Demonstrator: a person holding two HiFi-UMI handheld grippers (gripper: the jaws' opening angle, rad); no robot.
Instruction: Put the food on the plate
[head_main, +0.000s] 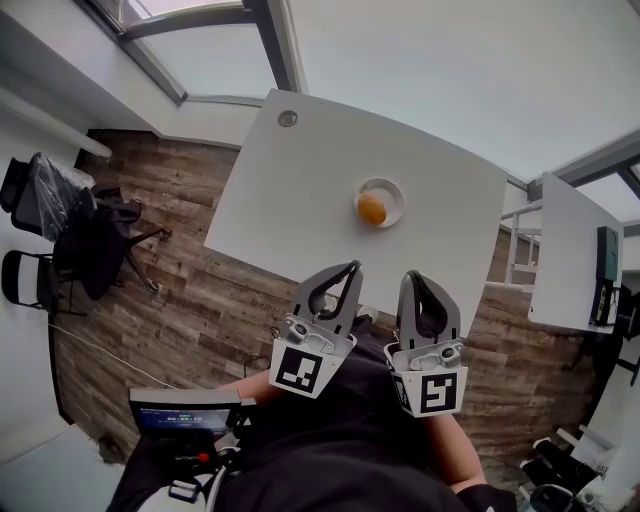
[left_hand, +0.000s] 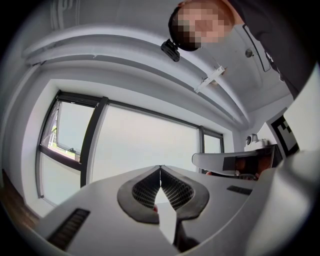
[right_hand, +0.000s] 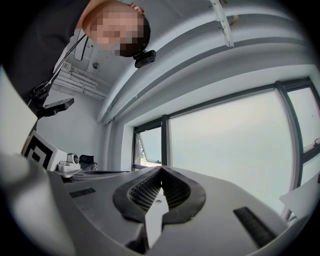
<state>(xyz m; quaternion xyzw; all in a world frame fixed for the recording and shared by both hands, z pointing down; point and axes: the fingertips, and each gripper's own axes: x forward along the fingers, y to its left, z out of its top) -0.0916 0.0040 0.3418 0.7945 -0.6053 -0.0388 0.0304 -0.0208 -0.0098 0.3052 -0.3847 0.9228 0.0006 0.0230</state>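
Food well beyond left gripper

left tool / right tool: grey, black-padded | cubes: black-white markers | top: black

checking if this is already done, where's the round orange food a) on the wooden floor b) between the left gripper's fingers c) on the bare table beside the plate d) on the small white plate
D: the head view shows the round orange food sitting on the small white round plate, toward its left side.
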